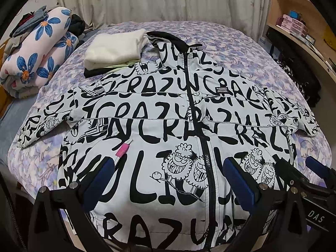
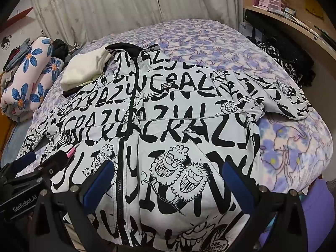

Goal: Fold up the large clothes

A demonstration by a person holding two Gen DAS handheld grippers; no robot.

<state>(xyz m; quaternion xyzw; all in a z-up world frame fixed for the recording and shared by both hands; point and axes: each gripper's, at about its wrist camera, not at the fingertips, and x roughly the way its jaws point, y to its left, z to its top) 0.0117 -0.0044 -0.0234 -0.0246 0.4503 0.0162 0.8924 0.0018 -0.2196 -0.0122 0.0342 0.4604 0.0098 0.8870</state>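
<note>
Fingers [image 1: 105,180] of both grippers gape empty above the soft, slippery black-and-white graffiti-print zip jacket [image 1: 168,113]; judged best pinched by the hem at six o'clock.

Floral rolled quilt [image 1: 40,48] left of bed; curtain [image 1: 147,0] behind; shelf boxes [image 1: 292,24] right.

Your jacket [image 1: 168,126] lies spread flat and face up on the bed [image 1: 241,48], zipped shut along its black front zipper [image 1: 195,109]. It is pale grey, printed all over with black "CRAZY" lettering and grinning cartoon faces. Its black-lined collar [image 1: 168,38] points toward the bed's far end, touching the folded cream garment [image 1: 114,48] stacked there. Both sleeves stretch sideways toward the bed's edges. A pink tag [image 1: 124,150] sits on the lower front panel.
</note>
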